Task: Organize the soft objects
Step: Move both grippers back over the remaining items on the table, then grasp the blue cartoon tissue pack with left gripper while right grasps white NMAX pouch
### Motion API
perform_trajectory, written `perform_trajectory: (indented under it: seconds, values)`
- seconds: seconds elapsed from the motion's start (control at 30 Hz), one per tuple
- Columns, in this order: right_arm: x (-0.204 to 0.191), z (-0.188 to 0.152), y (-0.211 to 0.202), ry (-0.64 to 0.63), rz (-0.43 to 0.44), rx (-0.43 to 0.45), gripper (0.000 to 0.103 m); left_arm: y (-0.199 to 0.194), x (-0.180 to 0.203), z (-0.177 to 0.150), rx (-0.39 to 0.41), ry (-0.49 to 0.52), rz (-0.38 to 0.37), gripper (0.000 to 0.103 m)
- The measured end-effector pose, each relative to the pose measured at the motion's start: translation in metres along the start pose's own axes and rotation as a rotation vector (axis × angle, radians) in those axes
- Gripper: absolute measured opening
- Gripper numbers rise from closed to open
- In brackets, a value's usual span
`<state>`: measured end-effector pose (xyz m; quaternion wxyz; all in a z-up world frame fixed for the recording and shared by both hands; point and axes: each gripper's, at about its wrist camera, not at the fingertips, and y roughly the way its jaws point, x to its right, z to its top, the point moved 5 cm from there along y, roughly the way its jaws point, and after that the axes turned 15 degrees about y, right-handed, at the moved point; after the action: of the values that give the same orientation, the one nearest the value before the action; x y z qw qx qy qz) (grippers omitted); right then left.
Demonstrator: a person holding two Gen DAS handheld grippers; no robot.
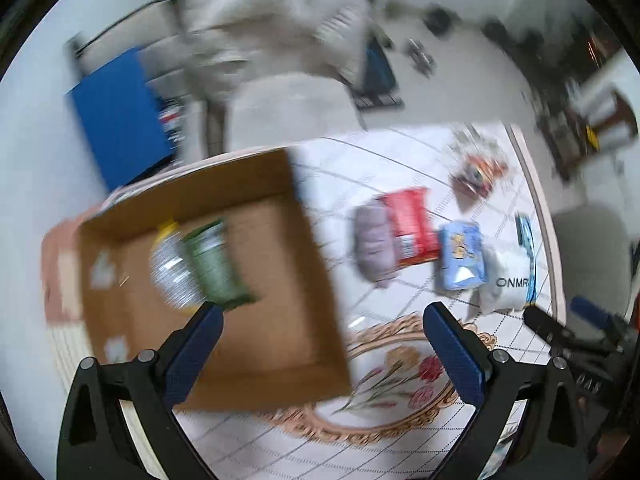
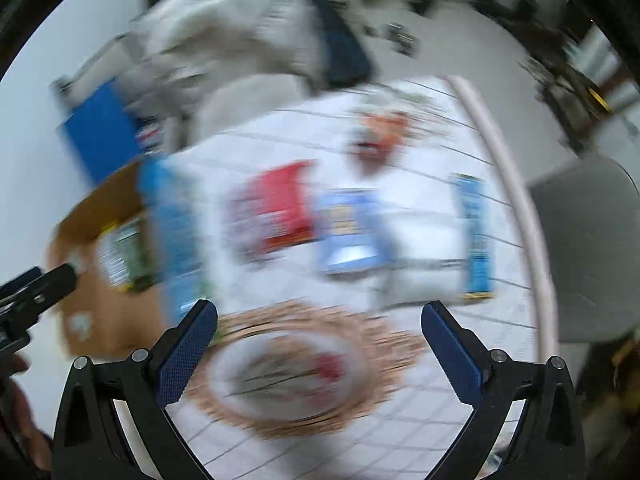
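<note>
A brown cardboard box (image 1: 260, 344) sits at the table's left and holds a green packet (image 1: 218, 268) and a yellow-capped bottle (image 1: 172, 268). Soft packs lie in a row on the tablecloth: a grey one (image 1: 372, 244), a red one (image 1: 412, 224), a light blue one (image 1: 460, 256) and a white one (image 1: 508, 276). My left gripper (image 1: 320, 320) is open and empty above the box's right edge. My right gripper (image 2: 318, 318) is open and empty above the cloth's flower medallion. A blurred blue and white pack (image 2: 176, 236) shows by the box in the right wrist view, in mid-air or lying there, I cannot tell.
A colourful packet (image 1: 478, 172) lies at the far side of the tablecloth (image 1: 400, 160). A narrow blue packet (image 2: 474, 236) lies near the table's right edge. A pale chair (image 1: 292, 108) stands behind the table, and a blue cabinet (image 1: 116, 120) to the left.
</note>
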<state>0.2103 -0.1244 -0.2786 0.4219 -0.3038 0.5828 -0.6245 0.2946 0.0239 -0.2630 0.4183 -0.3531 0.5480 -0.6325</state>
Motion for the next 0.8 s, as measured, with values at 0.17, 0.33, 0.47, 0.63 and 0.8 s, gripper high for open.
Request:
perform_trajectory:
  seconds: [0.17,0.33,0.47,0.63,0.8]
  values:
    - [0.076,0.05,0.07,0.103,-0.069,-0.111,0.103,0.08,0.07,0.061,-0.147,0.118,-0.056,0.098]
    - [0.101,0.06,0.137,0.137,-0.053,-0.246,0.103,0.128,0.114,0.081,-0.235,0.147,-0.092,0.092]
    - [0.102,0.054,0.174,0.129,-0.017,-0.346,0.1,0.149,0.127,0.082,-0.285,0.13,-0.112,0.092]
    - [0.133,0.043,0.183,0.133,-0.032,-0.379,0.089,0.171,0.142,0.078,-0.338,0.078,-0.197,0.092]
    - [0.171,0.039,0.178,0.133,-0.073,-0.37,0.089,0.202,0.167,0.067,-0.435,0.066,-0.236,0.092]
